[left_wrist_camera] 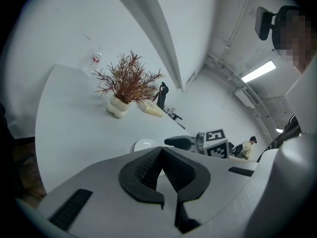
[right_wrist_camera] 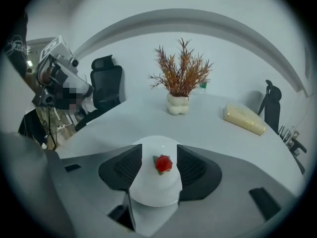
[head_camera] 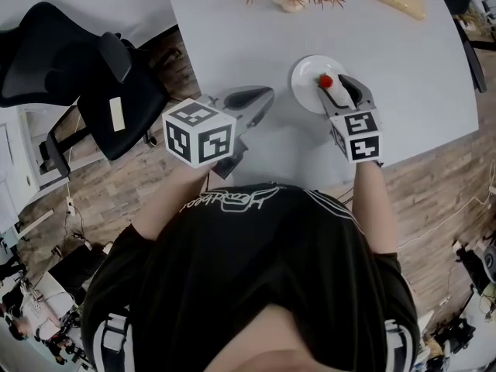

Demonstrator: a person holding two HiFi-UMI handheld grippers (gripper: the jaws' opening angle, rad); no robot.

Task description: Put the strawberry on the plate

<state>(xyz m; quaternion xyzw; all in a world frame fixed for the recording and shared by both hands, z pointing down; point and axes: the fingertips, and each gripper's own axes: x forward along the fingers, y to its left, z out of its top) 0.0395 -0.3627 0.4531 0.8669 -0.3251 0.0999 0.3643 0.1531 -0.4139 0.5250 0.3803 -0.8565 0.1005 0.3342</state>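
Table (head_camera: 232,37): white, carries plate (right_wrist_camera: 156,190).
Left gripper (left_wrist_camera: 162,153): well left of plate, tongs pressed together, nothing in them. Leave it parked.
Right gripper (right_wrist_camera: 159,151): above plate, tongs wide, flanking strawberry (right_wrist_camera: 163,164) without touching.
Strawberry: on plate, near centre.
Judgement: placing looks done. Lift straight up and back from plate, tongs wide, without brushing berry or rim.

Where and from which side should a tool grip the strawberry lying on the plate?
Probably across the red body of the strawberry, from above, along the line of the right tool. It is small and rounded and lies alone on the plate, with both sides free between the open jaws.
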